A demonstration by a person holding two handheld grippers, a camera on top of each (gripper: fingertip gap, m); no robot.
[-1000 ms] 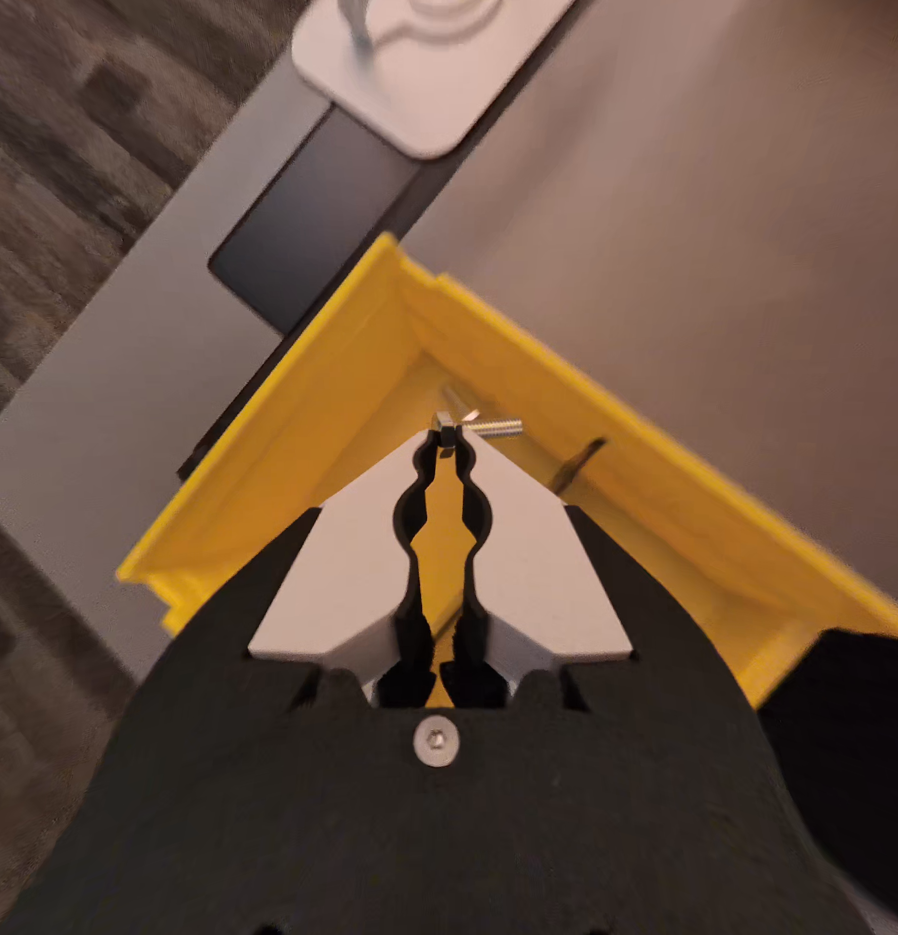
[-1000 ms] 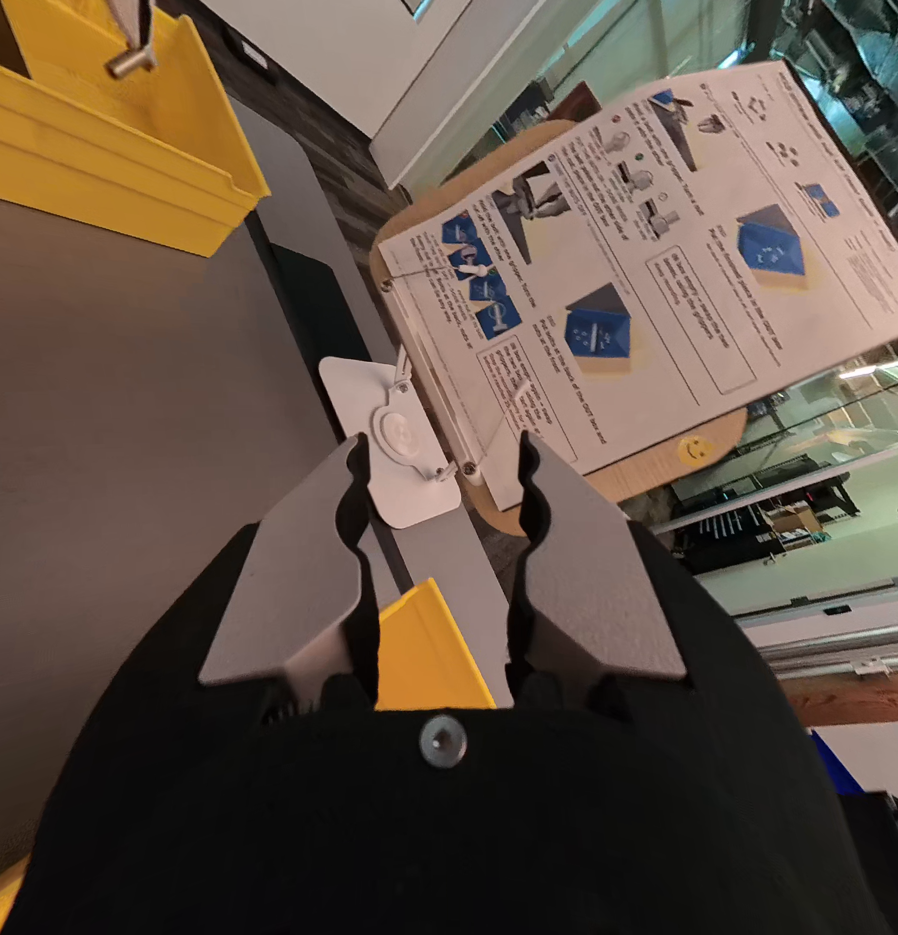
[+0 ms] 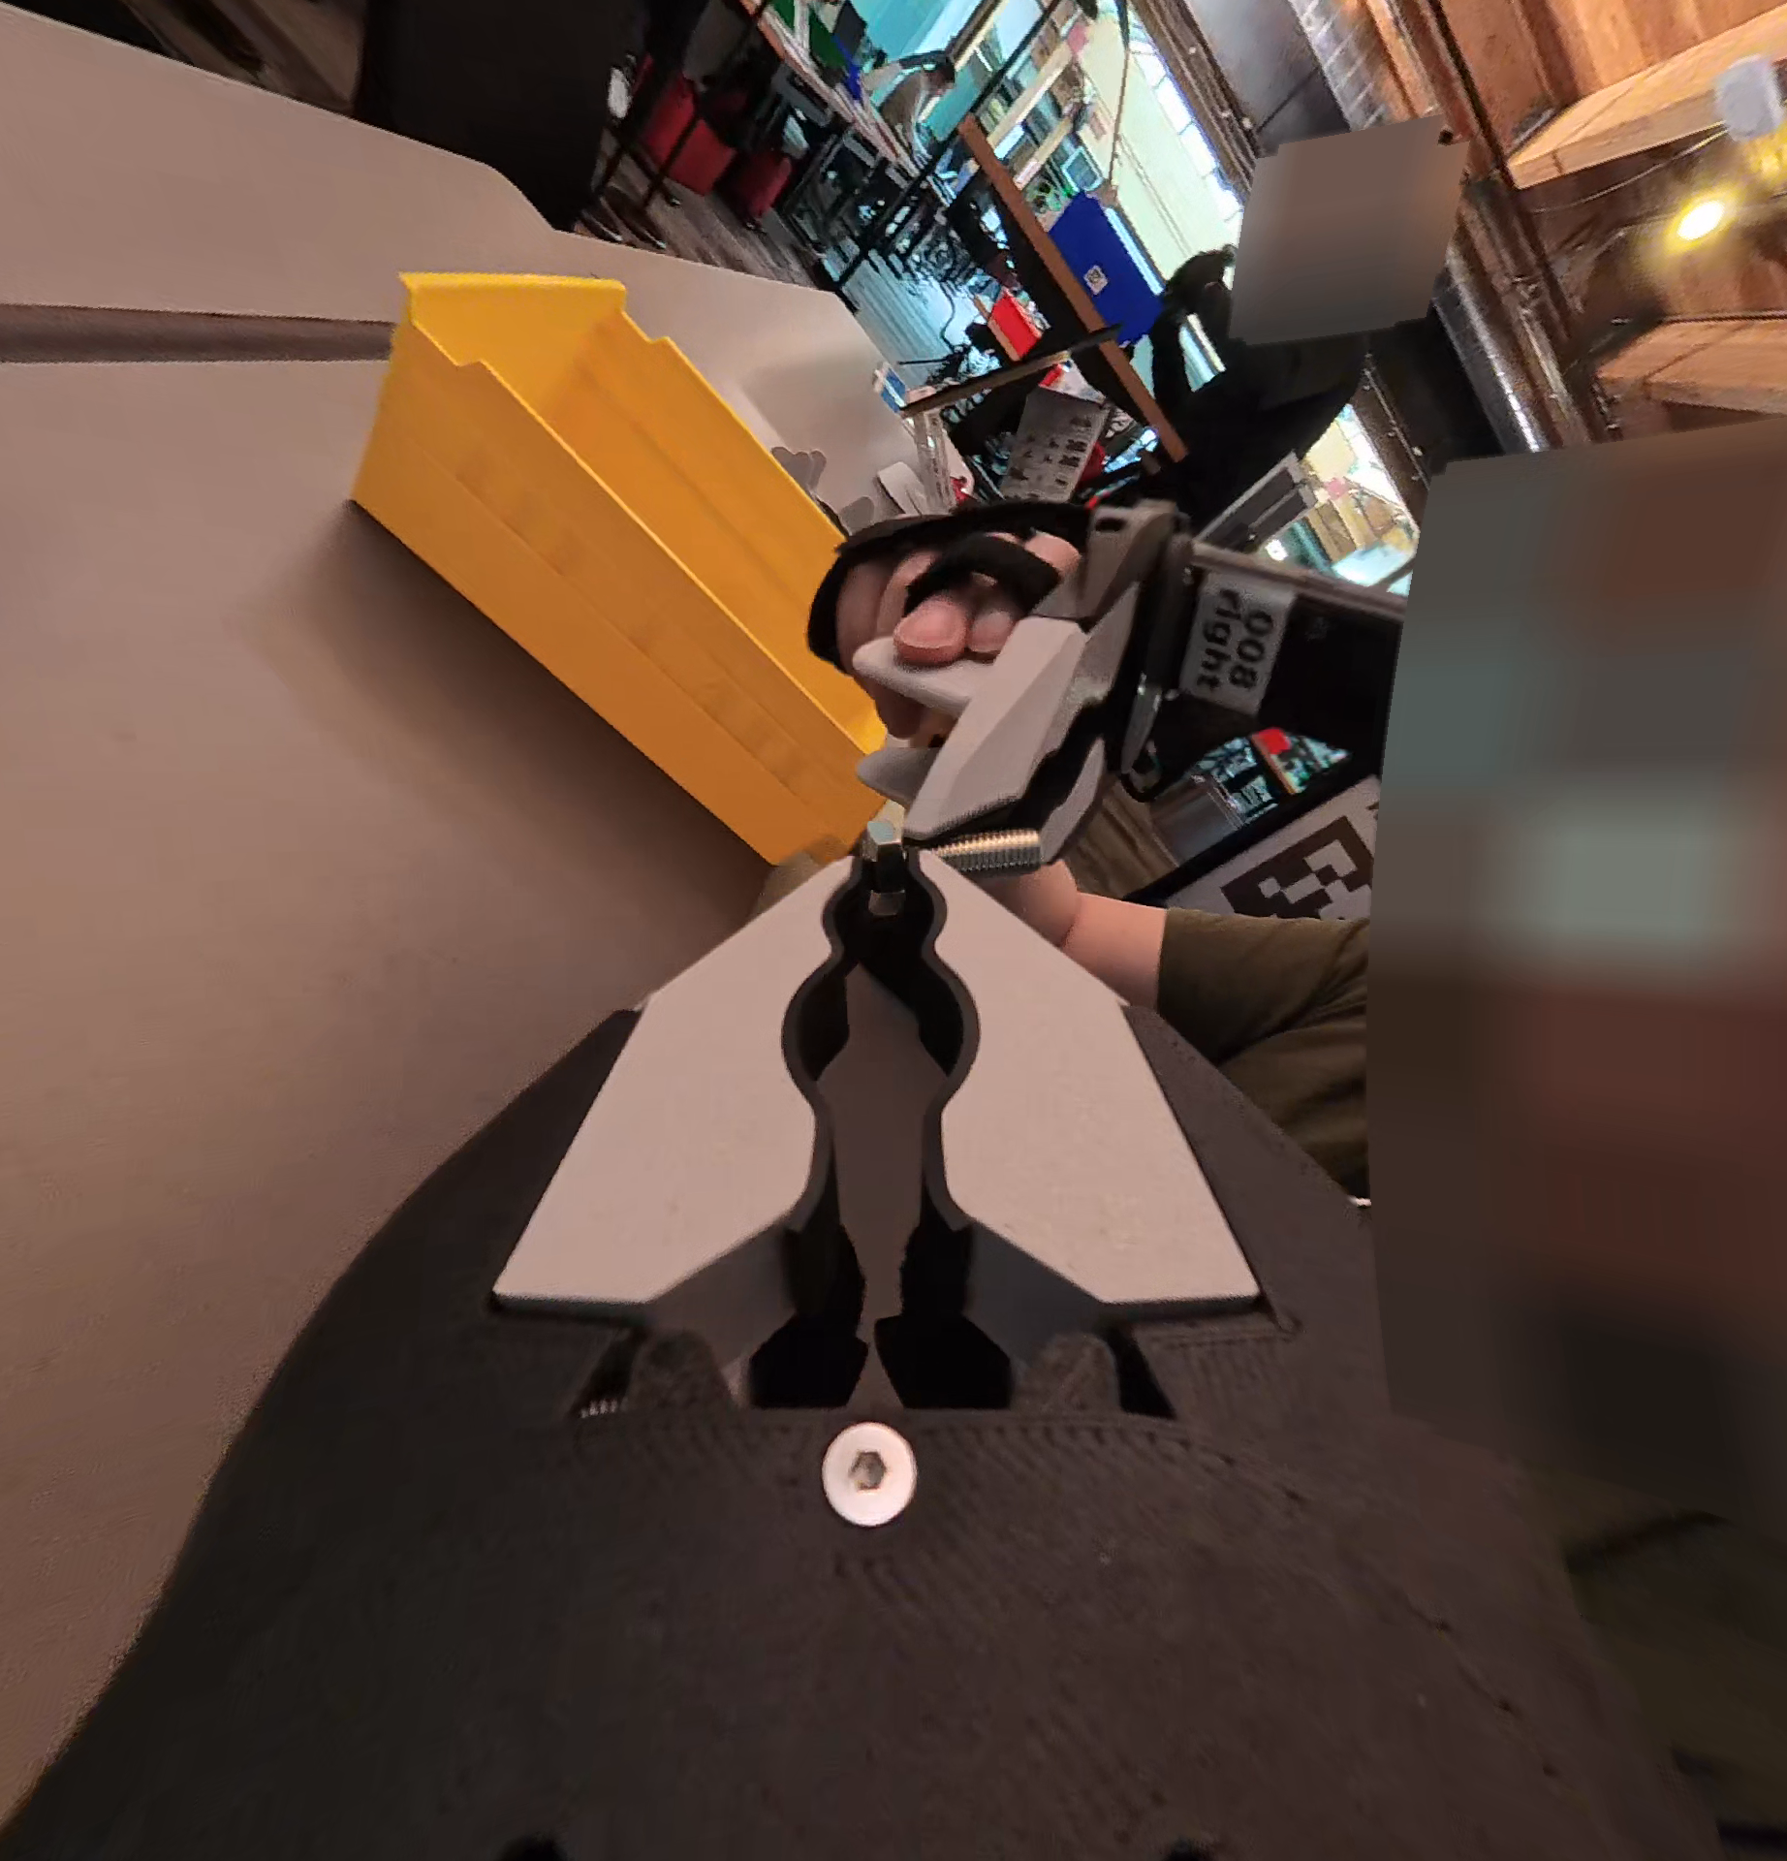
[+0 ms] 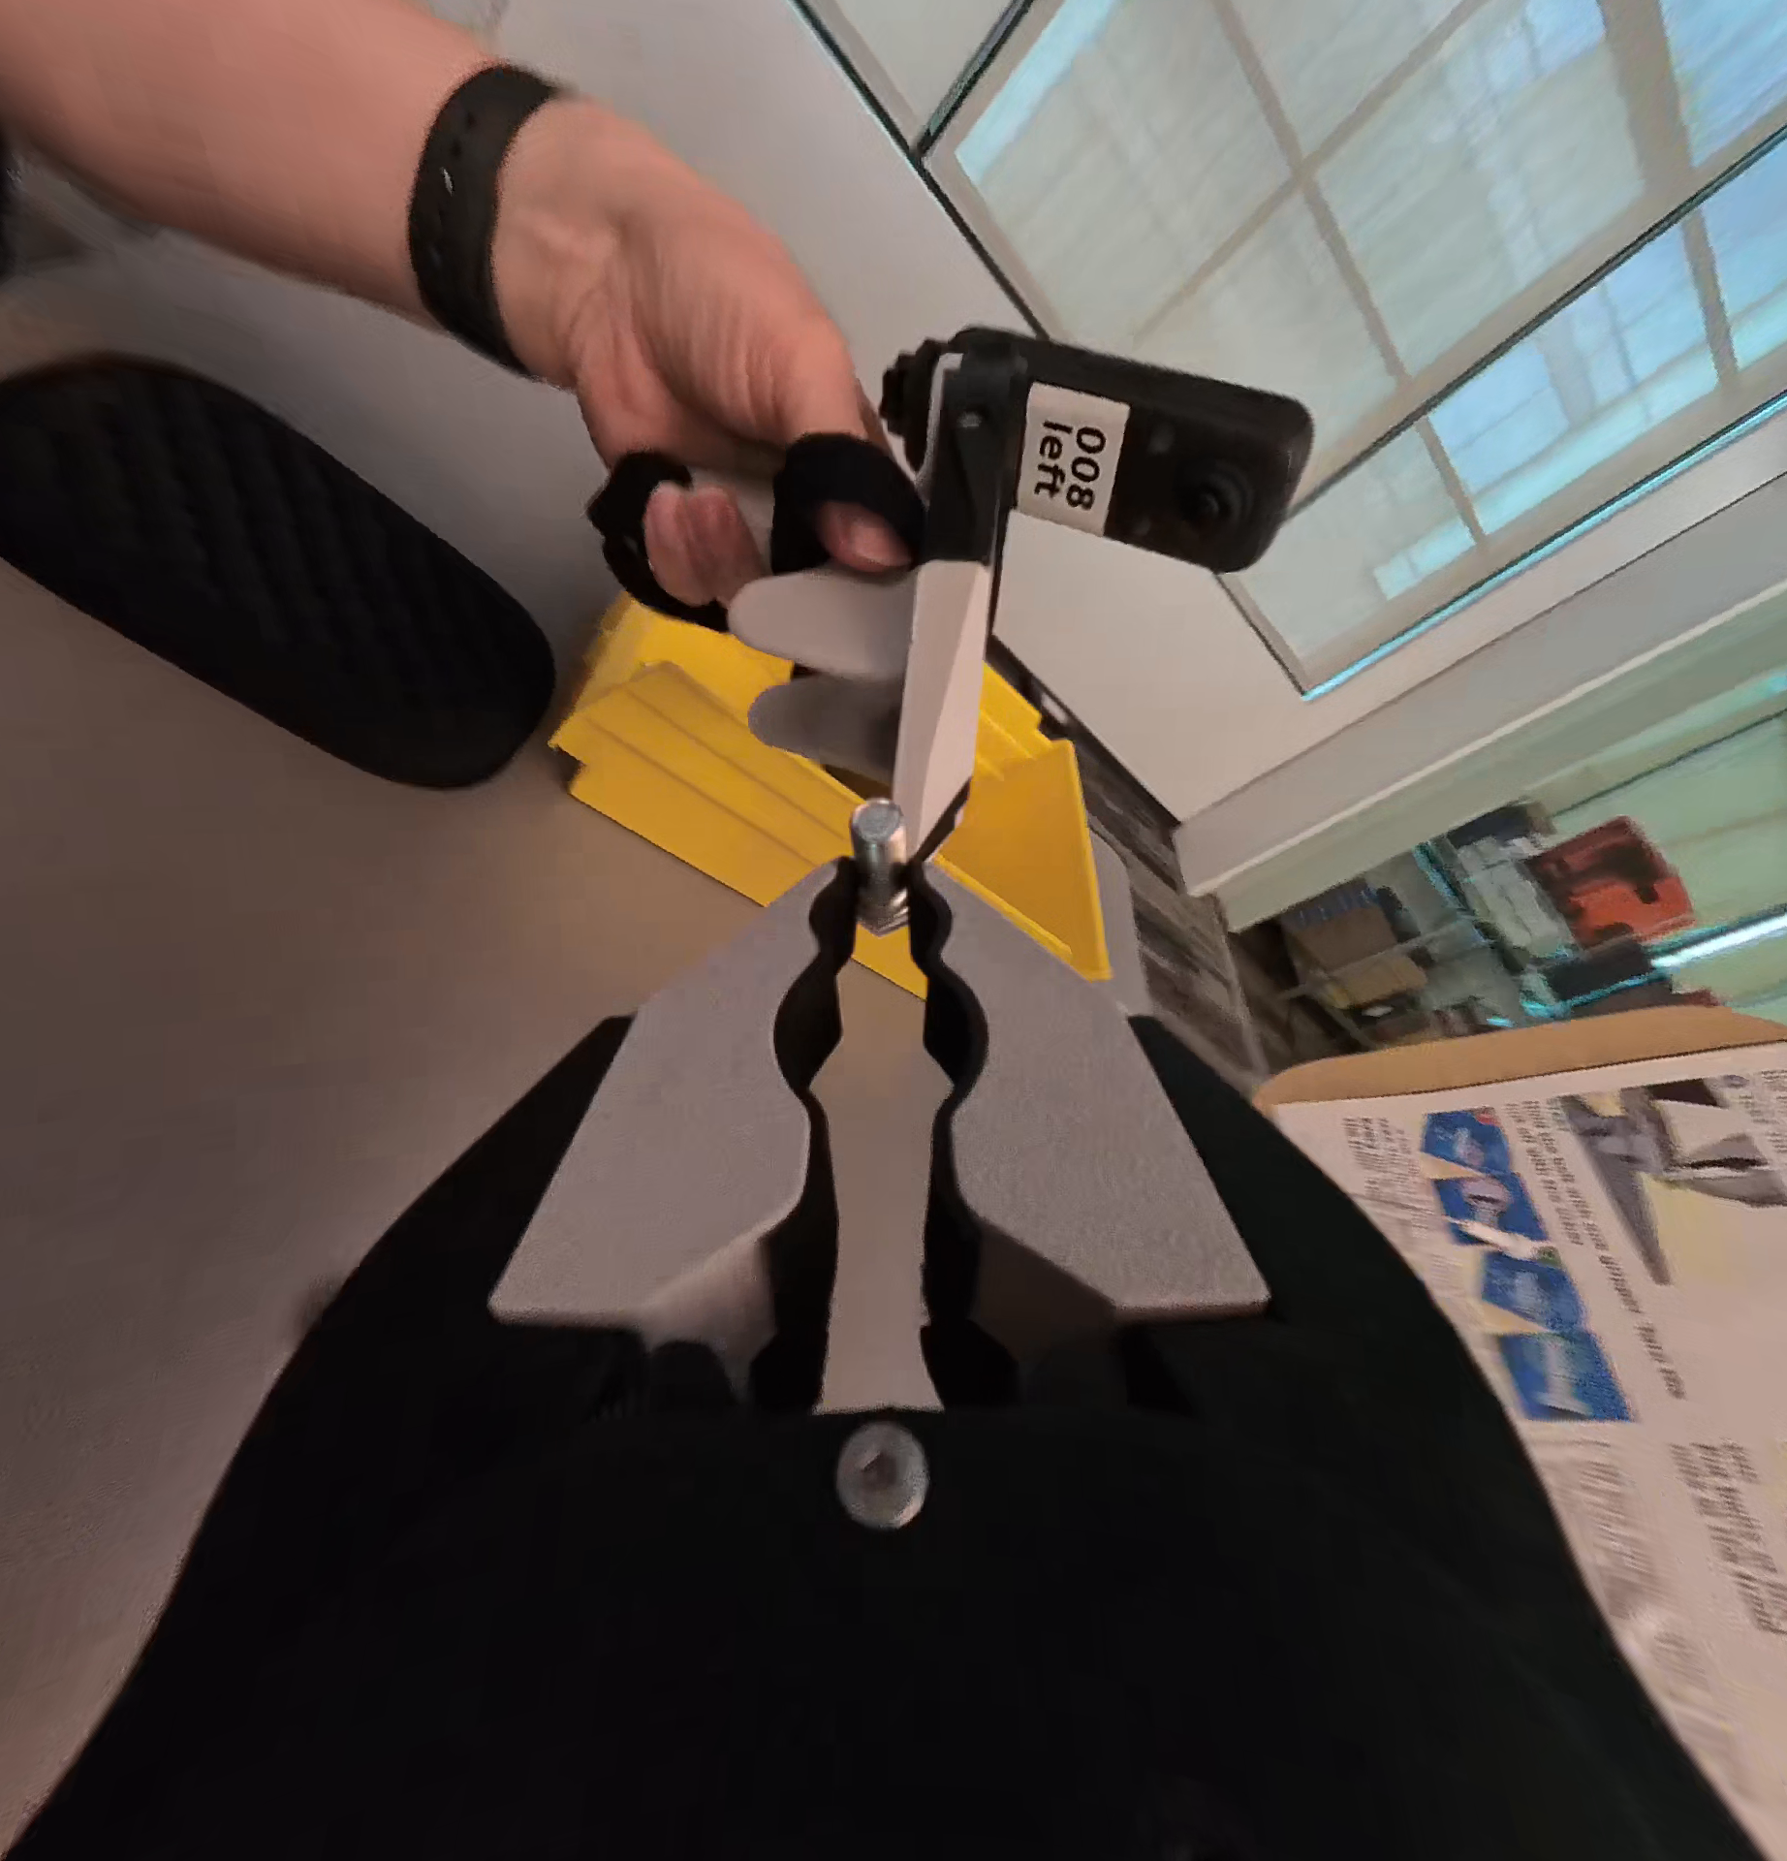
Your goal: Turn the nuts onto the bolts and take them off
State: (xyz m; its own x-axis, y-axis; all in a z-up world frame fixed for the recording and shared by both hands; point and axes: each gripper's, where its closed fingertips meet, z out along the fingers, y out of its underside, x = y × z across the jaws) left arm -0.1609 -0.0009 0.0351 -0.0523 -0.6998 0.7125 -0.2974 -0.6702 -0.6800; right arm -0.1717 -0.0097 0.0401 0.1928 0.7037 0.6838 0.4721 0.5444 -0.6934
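Observation:
My left gripper (image 3: 881,878) is shut on a small hex nut (image 3: 879,844) at its very tips. The nut sits on a silver bolt (image 3: 992,851) whose threaded shank sticks out to the right. My right gripper (image 3: 910,831) meets it tip to tip from above. In the right wrist view my right gripper (image 4: 884,903) is shut on the bolt's (image 4: 874,858) near end, and the shank points away from the camera. The left gripper's (image 4: 932,838) tips touch the shank from the right. Both are held in the air above the table (image 3: 265,906).
A yellow bin (image 3: 608,524) stands on the table behind the grippers; it also shows in the right wrist view (image 4: 1030,876). A black mesh pad (image 4: 245,574) lies at the left. A printed instruction sheet (image 4: 1574,1259) is at the right. Hands hold both grippers. My left and right fingertips are right by each other.
My left gripper has lifted the bolt and nut out of the yellow bin into the air. My right gripper was open and empty; it has come over and shut on the bolt.

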